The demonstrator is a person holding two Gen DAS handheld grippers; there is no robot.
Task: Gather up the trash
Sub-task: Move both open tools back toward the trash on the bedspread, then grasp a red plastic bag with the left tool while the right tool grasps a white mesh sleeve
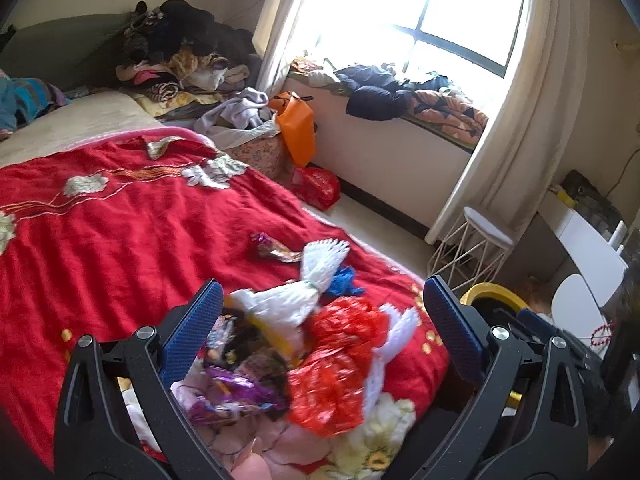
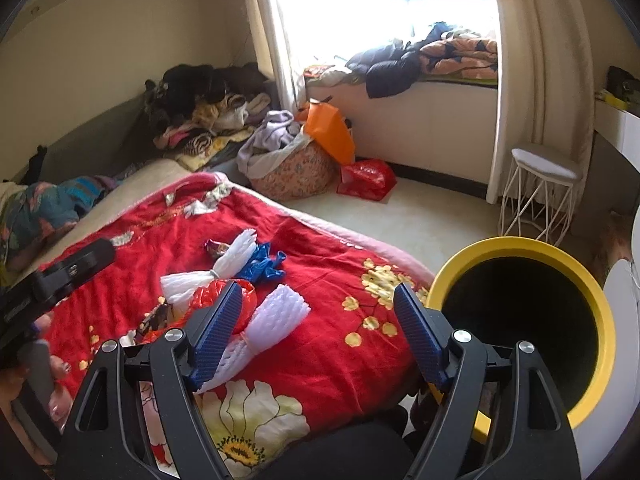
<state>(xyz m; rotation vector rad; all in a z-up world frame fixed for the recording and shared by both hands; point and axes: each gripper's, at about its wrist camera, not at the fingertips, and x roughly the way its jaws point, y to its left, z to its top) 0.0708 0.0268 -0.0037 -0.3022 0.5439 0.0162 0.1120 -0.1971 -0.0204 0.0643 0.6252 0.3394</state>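
Trash lies on the red floral bedspread (image 2: 320, 248): white foam fruit nets (image 2: 276, 312) (image 1: 324, 260), a crumpled red plastic bag (image 1: 340, 360) (image 2: 208, 300), a blue glove (image 2: 264, 266) (image 1: 344, 282), purple and dark candy wrappers (image 1: 276, 250) (image 1: 236, 388). My left gripper (image 1: 324, 316) is open above the pile, holding nothing. My right gripper (image 2: 318, 324) is open and empty over the bed's corner, a foam net by its left finger. A yellow-rimmed black bin (image 2: 528, 320) stands right of the bed, also in the left wrist view (image 1: 492, 294).
Piled clothes (image 2: 208, 108) lie at the bed's far end. A floral basket of laundry (image 2: 292, 168), an orange bag (image 2: 332, 132) and a red bag (image 2: 366, 178) sit on the floor by the window seat. A white wire stool (image 2: 540, 196) stands near the curtain.
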